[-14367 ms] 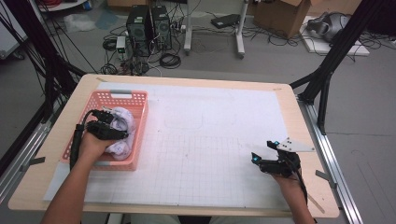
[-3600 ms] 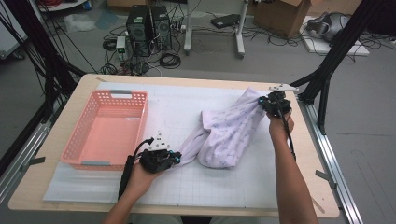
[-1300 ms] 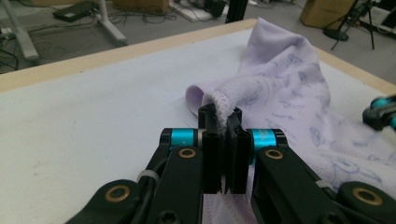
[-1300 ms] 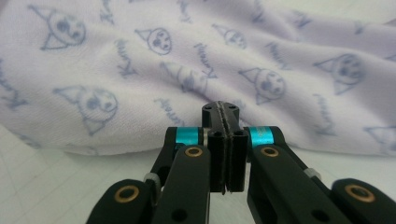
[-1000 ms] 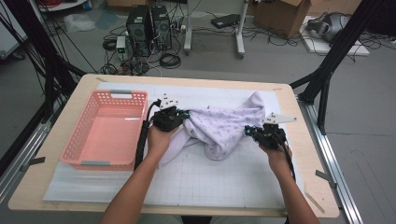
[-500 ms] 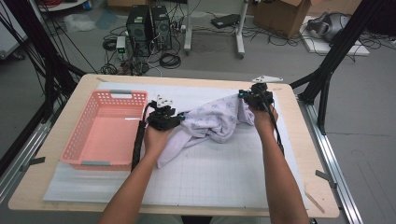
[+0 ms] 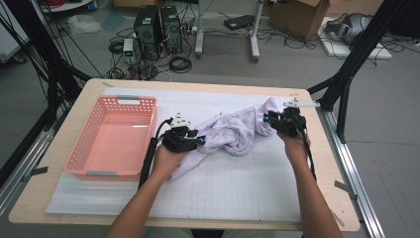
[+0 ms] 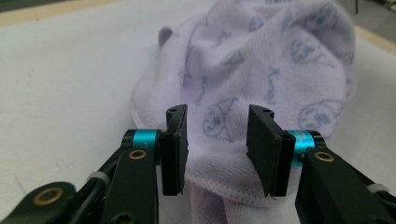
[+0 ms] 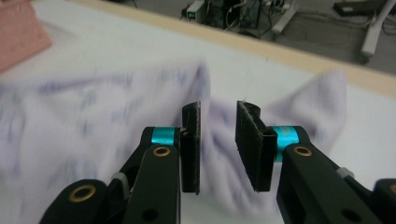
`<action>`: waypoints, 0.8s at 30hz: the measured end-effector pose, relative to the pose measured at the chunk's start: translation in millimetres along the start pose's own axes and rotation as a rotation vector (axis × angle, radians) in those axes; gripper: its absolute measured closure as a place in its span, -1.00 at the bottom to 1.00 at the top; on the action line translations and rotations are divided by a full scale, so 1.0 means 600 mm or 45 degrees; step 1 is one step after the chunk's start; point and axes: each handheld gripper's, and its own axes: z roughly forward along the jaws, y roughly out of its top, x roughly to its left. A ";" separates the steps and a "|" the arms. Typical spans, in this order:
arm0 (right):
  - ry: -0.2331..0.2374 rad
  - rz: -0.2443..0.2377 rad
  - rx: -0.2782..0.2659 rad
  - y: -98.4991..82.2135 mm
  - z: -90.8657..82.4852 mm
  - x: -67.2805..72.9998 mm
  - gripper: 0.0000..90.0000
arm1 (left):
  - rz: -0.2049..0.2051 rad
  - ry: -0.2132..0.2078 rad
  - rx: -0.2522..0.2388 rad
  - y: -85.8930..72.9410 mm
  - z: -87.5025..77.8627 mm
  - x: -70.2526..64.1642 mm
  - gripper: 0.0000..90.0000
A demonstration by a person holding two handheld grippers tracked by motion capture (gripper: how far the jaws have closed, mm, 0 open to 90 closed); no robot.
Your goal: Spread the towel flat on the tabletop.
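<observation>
Basket (image 7: 112, 138) of pink plastic sits at the left of the table, on the white gridded mat (image 7: 233, 186), its right wall just beside the left gripper (image 7: 197, 142). That gripper lies near the middle of the table, jaws pointing right at the left end of the towel (image 7: 233, 133). In the left gripper view the jaws stand parted, a fold and the stitched hem of the towel (image 8: 261, 79) between them; they have just been closing, and the pads are not seen pressing the cloth. The towel, pale lilac with small printed figures, lies crumpled across the middle of the mat, stretching toward the far right corner. The right gripper (image 7: 270, 120) is at its far right end, near the table's right edge (image 7: 329, 148). In the right gripper view its jaws stand apart, having just opened, with bunched cloth (image 9: 93, 121) behind and between them, released rather than pinched. Bare mat lies open across the whole near side of the table, between the two forearms, and on the far side behind the towel.
</observation>
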 end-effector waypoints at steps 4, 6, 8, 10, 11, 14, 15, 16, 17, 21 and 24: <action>0.044 -0.029 0.124 -0.055 -0.013 0.007 0.76 | -0.031 0.004 0.040 -0.005 0.018 0.001 0.48; 0.085 -0.044 0.190 -0.074 -0.005 0.016 0.77 | -0.037 0.008 0.049 -0.007 0.023 0.003 0.72; 0.141 -0.036 0.239 -0.086 0.013 0.026 0.76 | -0.034 0.023 0.041 -0.008 0.026 0.004 0.92; 0.162 -0.042 0.251 -0.089 0.024 0.032 0.70 | -0.055 0.035 0.014 -0.007 0.025 0.007 0.94; 0.189 -0.047 0.248 -0.088 0.035 0.041 0.59 | -0.061 0.050 -0.003 -0.006 0.023 0.008 0.95; 0.296 -0.044 0.203 -0.079 0.078 0.081 0.06 | -0.066 0.088 -0.037 -0.004 0.014 0.018 0.95; 0.299 -0.065 0.201 -0.077 0.089 0.091 0.01 | -0.066 0.088 -0.037 -0.004 0.014 0.018 0.95; 0.310 -0.070 0.207 -0.075 0.100 0.100 0.02 | -0.074 0.096 -0.042 -0.004 0.012 0.020 0.95; 0.312 -0.088 0.215 -0.072 0.111 0.108 0.03 | -0.081 0.109 -0.052 -0.004 0.010 0.024 0.96; 0.361 -0.211 0.226 -0.059 0.132 0.141 0.90 | -0.083 0.123 -0.075 -0.002 0.005 0.025 0.96; 0.377 -0.274 0.229 -0.058 0.134 0.154 0.99 | -0.098 0.136 -0.110 0.000 -0.002 0.028 0.96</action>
